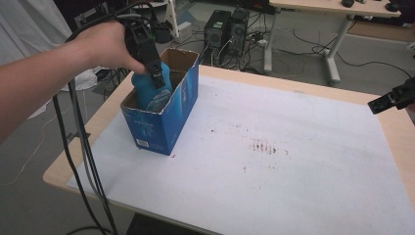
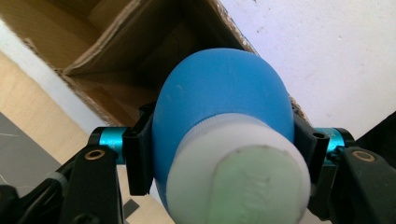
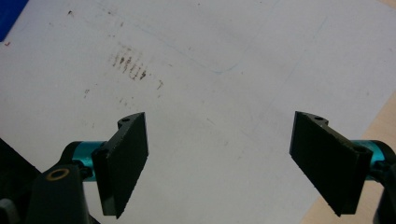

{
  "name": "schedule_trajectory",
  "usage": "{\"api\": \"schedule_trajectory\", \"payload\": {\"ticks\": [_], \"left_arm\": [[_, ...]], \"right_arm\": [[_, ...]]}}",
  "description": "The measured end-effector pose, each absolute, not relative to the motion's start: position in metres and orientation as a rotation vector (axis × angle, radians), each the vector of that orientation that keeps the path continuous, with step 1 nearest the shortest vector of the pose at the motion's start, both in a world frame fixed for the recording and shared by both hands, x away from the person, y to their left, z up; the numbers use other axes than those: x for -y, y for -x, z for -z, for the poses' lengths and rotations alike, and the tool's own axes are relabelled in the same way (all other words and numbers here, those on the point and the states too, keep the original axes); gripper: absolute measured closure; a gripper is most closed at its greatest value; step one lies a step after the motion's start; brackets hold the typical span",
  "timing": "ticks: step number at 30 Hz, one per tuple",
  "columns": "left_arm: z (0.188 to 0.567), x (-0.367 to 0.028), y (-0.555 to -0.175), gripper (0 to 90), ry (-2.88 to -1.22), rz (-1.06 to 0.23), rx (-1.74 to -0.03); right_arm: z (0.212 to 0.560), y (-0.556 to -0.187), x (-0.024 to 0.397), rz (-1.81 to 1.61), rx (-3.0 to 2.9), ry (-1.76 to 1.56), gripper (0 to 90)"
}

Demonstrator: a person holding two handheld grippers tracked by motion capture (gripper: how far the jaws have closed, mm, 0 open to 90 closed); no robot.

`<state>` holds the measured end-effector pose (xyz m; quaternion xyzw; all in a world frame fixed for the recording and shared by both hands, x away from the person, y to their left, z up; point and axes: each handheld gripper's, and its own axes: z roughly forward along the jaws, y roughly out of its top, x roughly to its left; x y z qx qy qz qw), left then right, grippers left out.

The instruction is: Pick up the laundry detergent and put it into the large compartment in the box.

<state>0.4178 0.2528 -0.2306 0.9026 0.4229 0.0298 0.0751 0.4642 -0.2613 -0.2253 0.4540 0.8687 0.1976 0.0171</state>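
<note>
A blue bottle (image 1: 149,90) with a white cap (image 2: 238,170) is partly inside an open blue cardboard box (image 1: 164,120) at the table's left. My left gripper (image 1: 155,73) is shut on the bottle, its jaws pressed on both sides of the blue body (image 2: 219,88) just ahead of the cap. The box's brown inside (image 2: 116,60) lies beyond the bottle. My right gripper (image 3: 219,163) hangs open over the white mat (image 3: 210,56) with nothing between its jaws; its black tip (image 1: 391,100) enters at the right edge of the high view.
A white mat (image 1: 274,161) with dark red specks (image 1: 264,147) covers the wooden table (image 1: 401,142). Cables (image 1: 83,147) trail off the left edge. Computer towers (image 1: 225,29) and another table (image 1: 333,7) stand on the floor behind.
</note>
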Motion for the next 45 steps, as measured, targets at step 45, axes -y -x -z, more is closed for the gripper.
{"api": "schedule_trajectory", "payload": {"ticks": [45], "left_arm": [[0.279,-0.250,-0.421,37.8,-2.821,-0.085,-1.104]], "right_arm": [[0.228,-0.463,0.265,-0.611,-2.697,-1.414,18.9]]}}
